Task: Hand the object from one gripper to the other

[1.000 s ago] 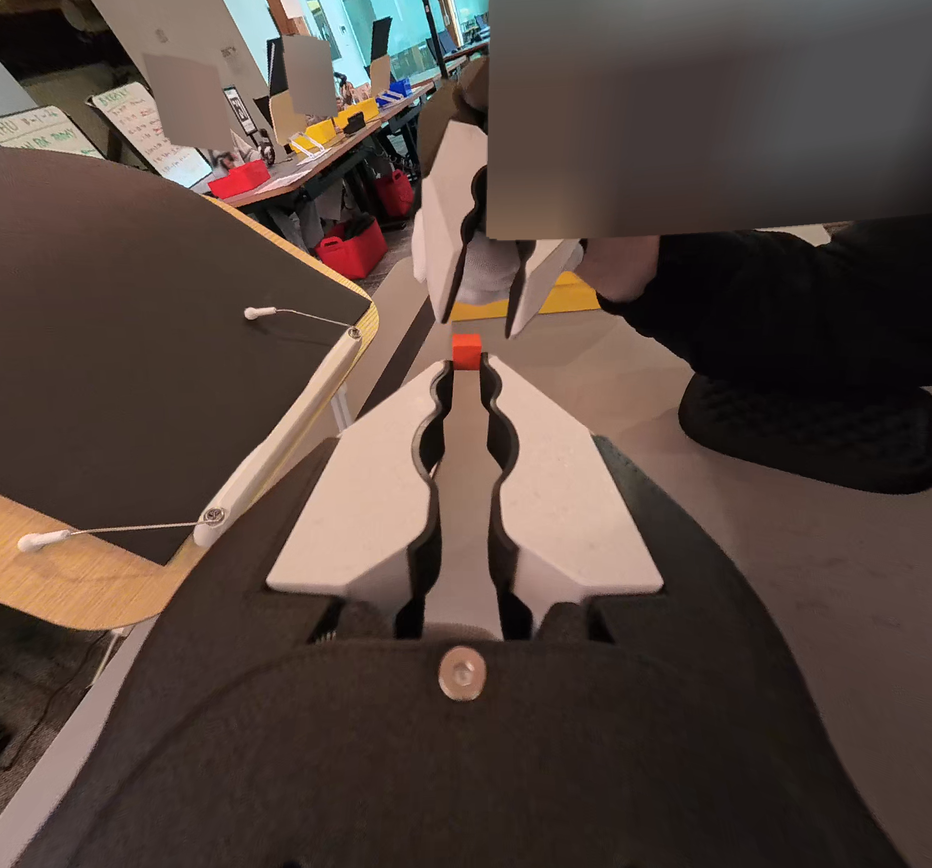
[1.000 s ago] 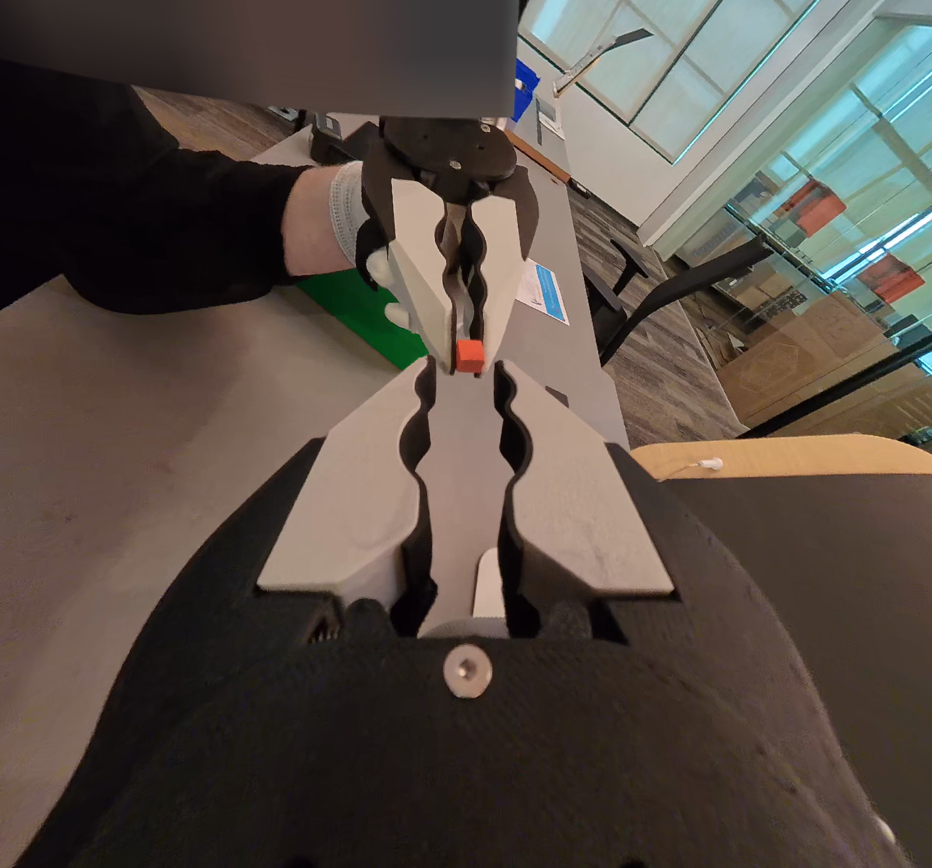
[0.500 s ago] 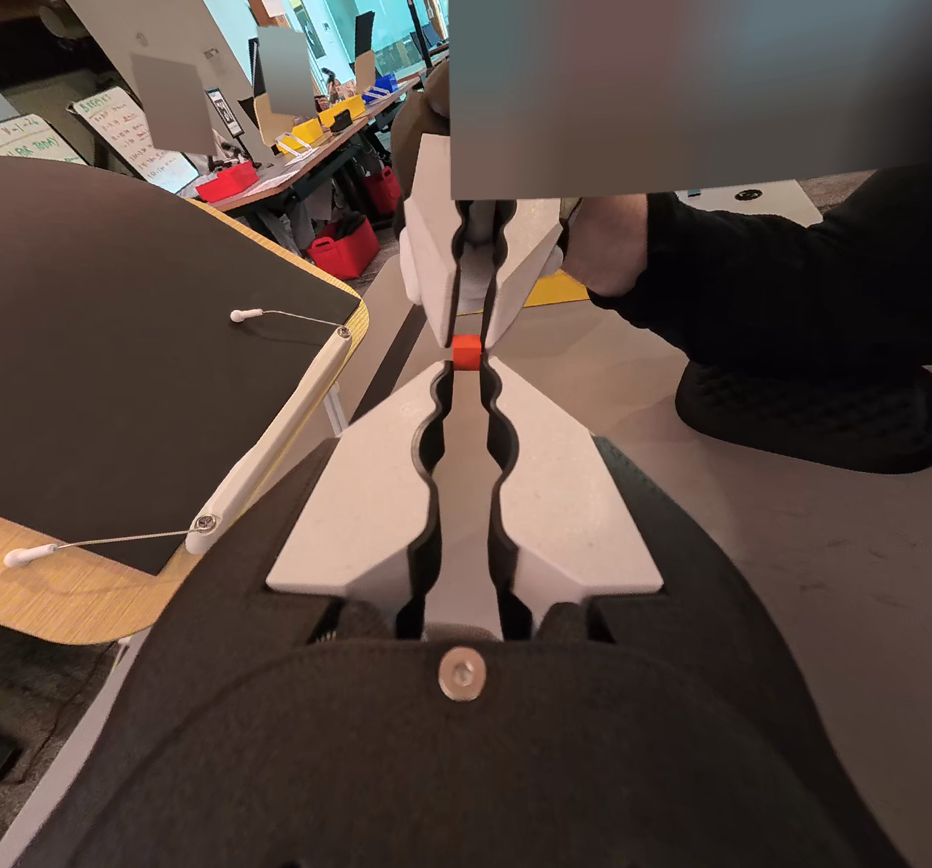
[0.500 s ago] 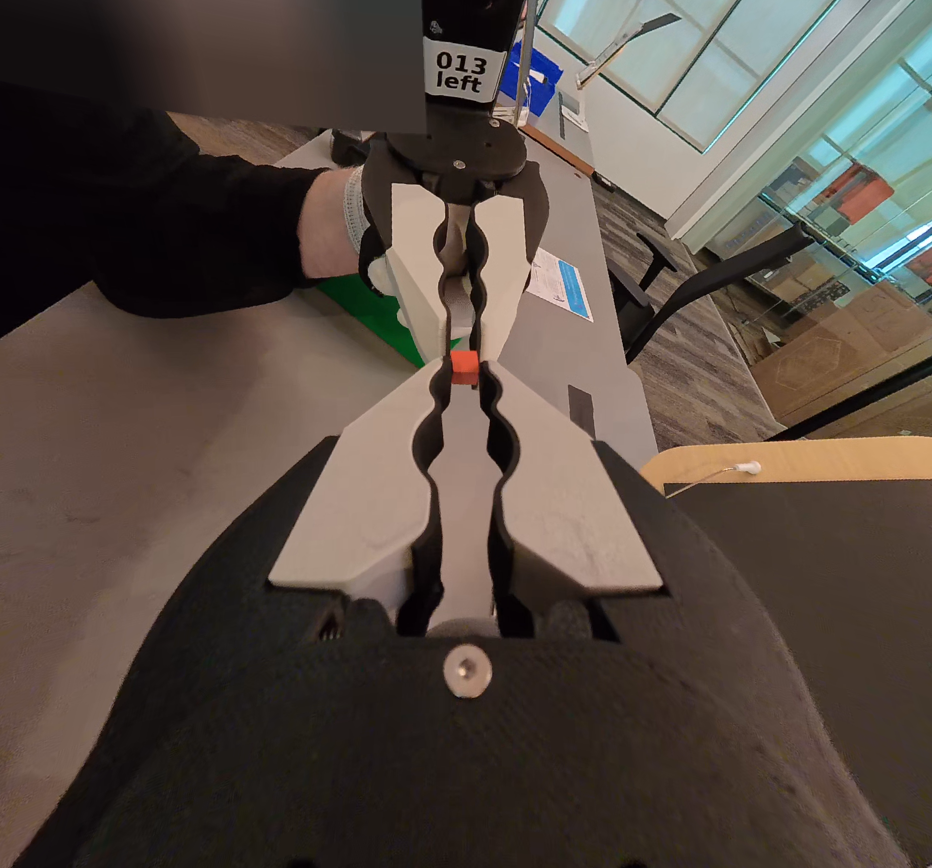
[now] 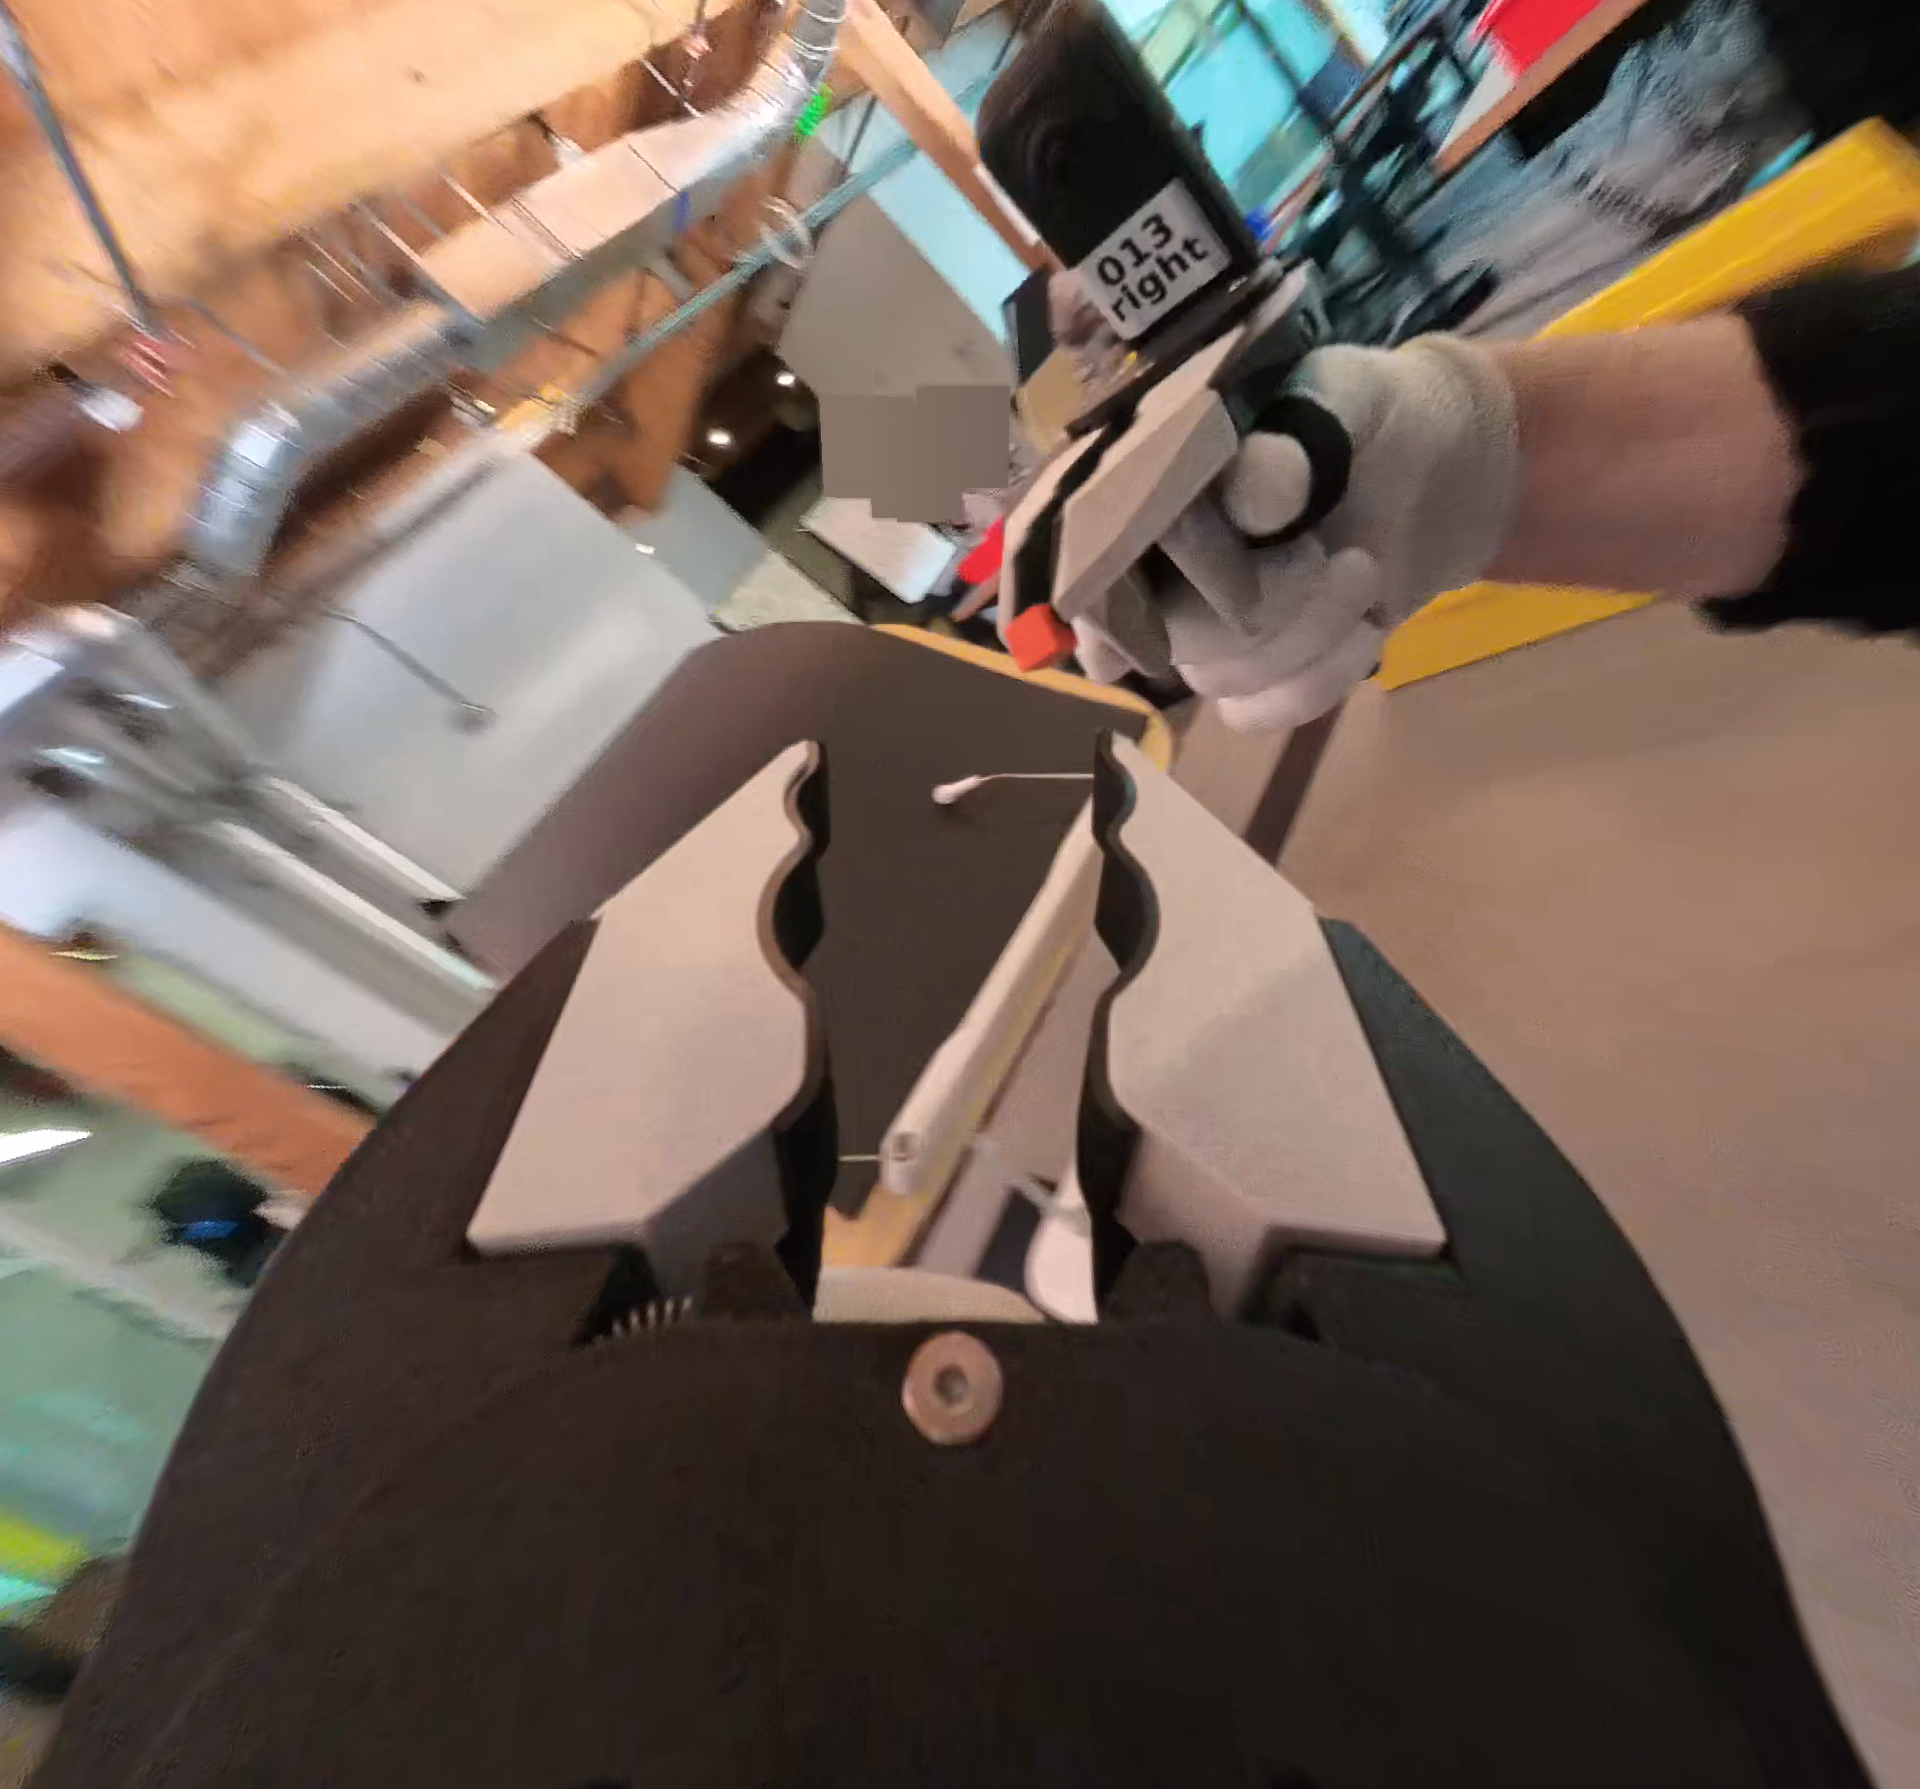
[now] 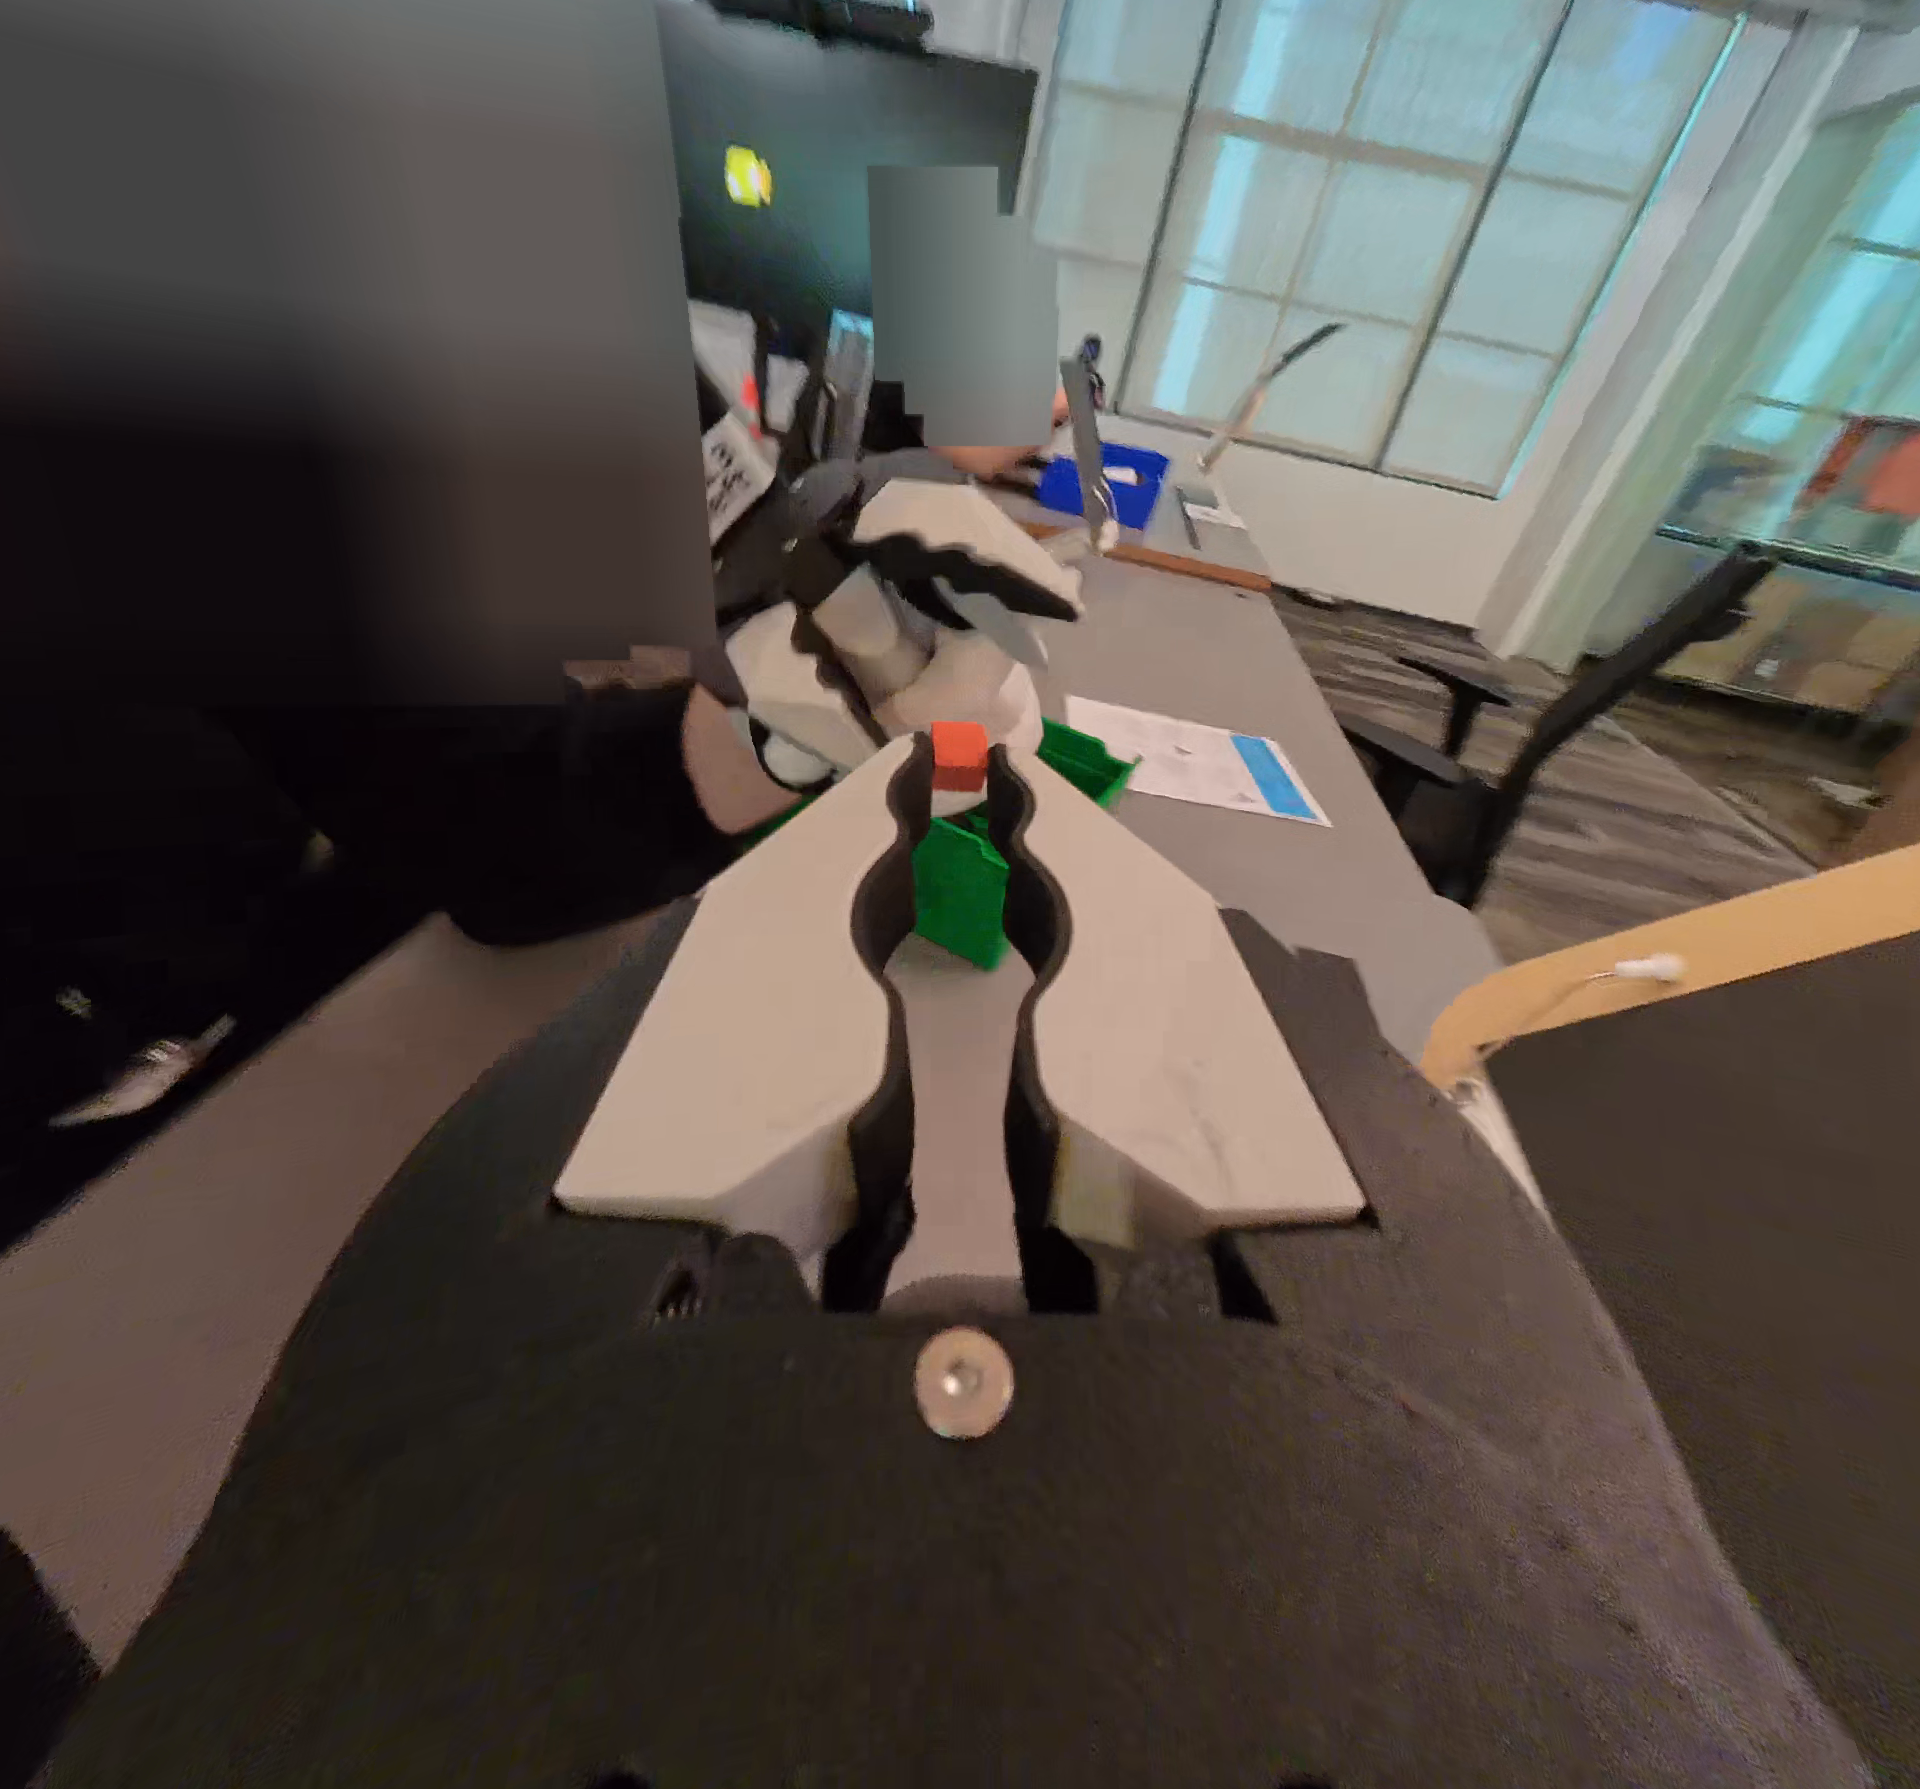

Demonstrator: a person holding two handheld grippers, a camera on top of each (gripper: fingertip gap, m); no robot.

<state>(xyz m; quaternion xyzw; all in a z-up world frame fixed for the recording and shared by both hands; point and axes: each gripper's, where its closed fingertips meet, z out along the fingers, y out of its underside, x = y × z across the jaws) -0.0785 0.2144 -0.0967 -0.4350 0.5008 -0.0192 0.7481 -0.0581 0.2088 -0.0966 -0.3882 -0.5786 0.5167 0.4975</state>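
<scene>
**Cube sits in the right claw**

The left claw (image 5: 956, 783) is spread wide and empty. Right of it, the right claw (image 6: 961, 752) pinches the orange cube (image 6: 958, 757) above the grey counter (image 6: 1195, 659). Only the right wrist view shows the green bin (image 6: 961, 892), partly hidden behind that claw.

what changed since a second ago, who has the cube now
The cube went from the left gripper to the right gripper. The right closed on it while the left was holding it, then the left opened and the two drew apart; the left now stands empty with its jaws wide. The cube stays pinched at the fingertips, off the table.
</scene>
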